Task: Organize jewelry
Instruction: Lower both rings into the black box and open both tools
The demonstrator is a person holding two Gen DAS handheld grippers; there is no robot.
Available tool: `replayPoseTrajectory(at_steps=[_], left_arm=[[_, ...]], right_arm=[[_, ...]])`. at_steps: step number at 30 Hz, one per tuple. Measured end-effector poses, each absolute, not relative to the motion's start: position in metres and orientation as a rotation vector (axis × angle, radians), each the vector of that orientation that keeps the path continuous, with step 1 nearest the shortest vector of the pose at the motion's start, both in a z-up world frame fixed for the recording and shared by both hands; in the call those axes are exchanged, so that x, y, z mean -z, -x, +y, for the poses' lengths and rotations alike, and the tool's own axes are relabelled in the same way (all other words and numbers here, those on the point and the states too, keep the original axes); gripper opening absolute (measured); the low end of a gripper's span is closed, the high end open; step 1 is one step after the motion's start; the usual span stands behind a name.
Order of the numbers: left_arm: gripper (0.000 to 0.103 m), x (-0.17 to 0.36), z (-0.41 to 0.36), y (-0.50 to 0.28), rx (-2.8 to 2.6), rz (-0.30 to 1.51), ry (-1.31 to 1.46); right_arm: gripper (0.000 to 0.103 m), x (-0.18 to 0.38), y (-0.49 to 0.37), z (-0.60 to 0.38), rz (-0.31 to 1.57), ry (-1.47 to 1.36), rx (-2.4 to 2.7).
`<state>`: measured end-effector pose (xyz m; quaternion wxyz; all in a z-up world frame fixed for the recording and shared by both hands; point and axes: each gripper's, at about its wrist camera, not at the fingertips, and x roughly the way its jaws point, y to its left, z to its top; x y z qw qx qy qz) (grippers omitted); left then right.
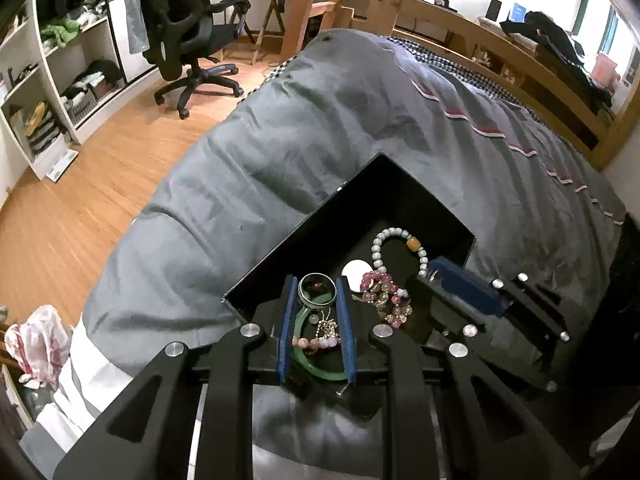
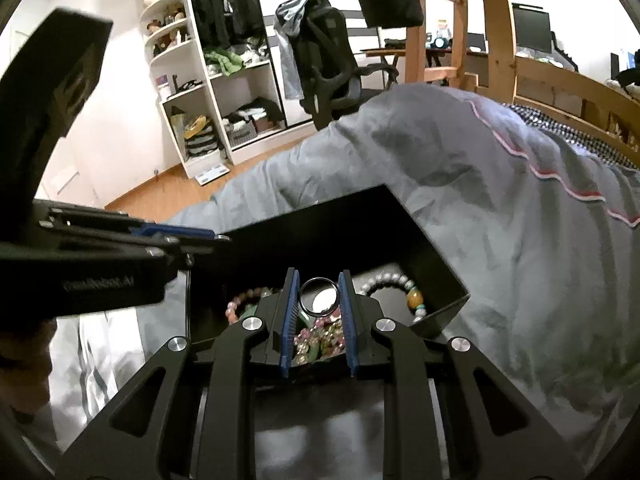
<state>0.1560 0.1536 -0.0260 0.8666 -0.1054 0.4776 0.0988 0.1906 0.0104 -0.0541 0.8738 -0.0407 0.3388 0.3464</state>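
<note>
A black open box (image 1: 360, 196) sits on a grey duvet. It holds a white bead bracelet with an amber bead (image 1: 378, 242), a pink bead bracelet (image 1: 384, 294), a green bangle (image 1: 320, 372) and a small chain. My left gripper (image 1: 317, 284) is shut on a silver bangle (image 1: 317, 292) over the box. My right gripper (image 2: 319, 280) is shut on a dark ring-shaped bangle (image 2: 319, 297) above the box (image 2: 436, 268). The right gripper also shows in the left wrist view (image 1: 436, 268), and the left gripper in the right wrist view (image 2: 216, 237).
The grey duvet (image 1: 340, 120) covers a wooden-framed bed (image 1: 520, 64). A black office chair (image 1: 188, 40) and white shelves (image 1: 60, 80) stand on the wood floor at the left. A pink and white cloth (image 1: 40, 340) lies beside the bed.
</note>
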Motion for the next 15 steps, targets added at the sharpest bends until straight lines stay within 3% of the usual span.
replayPoseTrajectory(at_steps=[6,8,9,10,11,12,14,15], left_arm=[[0.02,0.029,0.155,-0.157,-0.206,1.023,0.225],[0.026,0.029,0.156,-0.156,-0.211,1.027,0.227],[0.038,0.028,0.157,-0.155,-0.215,1.025,0.229],[0.045,0.025,0.158,-0.154,-0.223,1.014,0.231],[0.058,0.021,0.159,-0.152,-0.235,0.997,0.23],[0.071,0.018,0.161,-0.151,-0.252,0.983,0.226],[0.081,0.011,0.165,-0.148,-0.278,0.957,0.233],[0.081,0.007,0.169,-0.146,-0.295,0.946,0.234]], right_arm=[[0.021,0.062,-0.191,0.013,0.731,0.09,-0.709],[0.023,0.065,-0.19,0.014,0.747,0.095,-0.709],[0.029,0.065,-0.19,0.015,0.746,0.097,-0.708],[0.046,0.066,-0.189,0.015,0.744,0.094,-0.709],[0.056,0.065,-0.189,0.015,0.736,0.085,-0.712],[0.072,0.064,-0.187,0.013,0.719,0.074,-0.705],[0.089,0.06,-0.184,0.011,0.685,0.07,-0.693],[0.096,0.058,-0.182,0.011,0.67,0.083,-0.677]])
